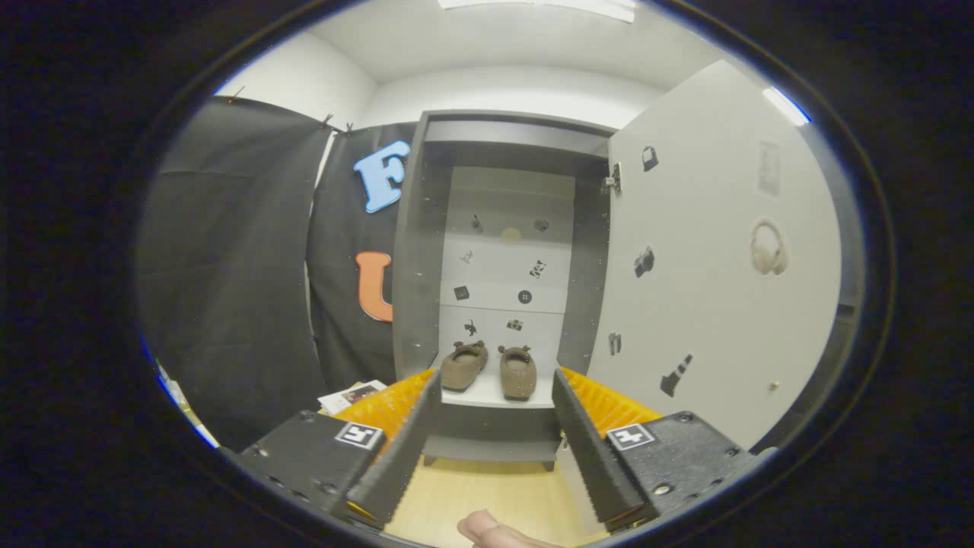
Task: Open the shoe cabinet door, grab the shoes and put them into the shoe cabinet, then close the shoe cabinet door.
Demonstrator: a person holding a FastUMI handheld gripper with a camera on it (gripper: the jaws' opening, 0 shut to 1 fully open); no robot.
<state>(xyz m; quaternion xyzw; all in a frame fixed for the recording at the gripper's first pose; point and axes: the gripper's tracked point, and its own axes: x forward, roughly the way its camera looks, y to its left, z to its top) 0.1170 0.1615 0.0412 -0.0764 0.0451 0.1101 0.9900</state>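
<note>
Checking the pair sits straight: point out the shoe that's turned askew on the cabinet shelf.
The left shoe: its toe swings outward toward the cabinet's left wall, while the right shoe points nearly straight at the open gripper.

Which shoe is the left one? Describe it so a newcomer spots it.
Find the open grey cabinet ahead, beyond the open fingers of the hand-held gripper. On its bottom shelf sit two brown shoes; the left shoe lies angled, nearest the cabinet's left wall, while the right shoe points straight out.
</note>
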